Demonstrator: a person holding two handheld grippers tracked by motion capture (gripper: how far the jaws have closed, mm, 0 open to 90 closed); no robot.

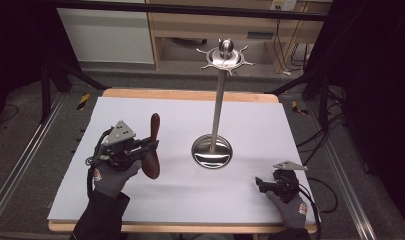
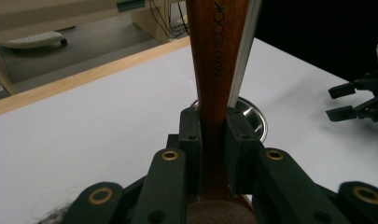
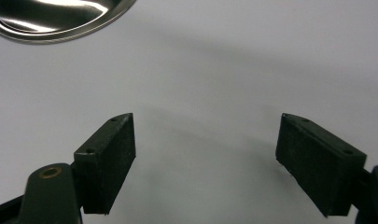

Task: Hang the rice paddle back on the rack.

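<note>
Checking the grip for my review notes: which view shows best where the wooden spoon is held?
The left gripper view: the left gripper is clamped on the wooden spoon at its handle. The high view shows the spoon whole, but small.

Wooden spoon (image 1: 152,150): reddish-brown wood, smooth, with a soft sheen; lettering is pressed into its handle. Utensil stand (image 1: 219,95): polished metal, mirror-bright on the round base, the pole and the hooked crown; worktop (image 1: 270,125): matt white sheet, smooth, over a pale wood edge. Left claw (image 2: 213,135) and right claw (image 3: 203,163): matt black plastic with slightly grainy pads and brass-coloured rivets; the gloves (image 1: 110,177) are grey knitted cloth.
</note>
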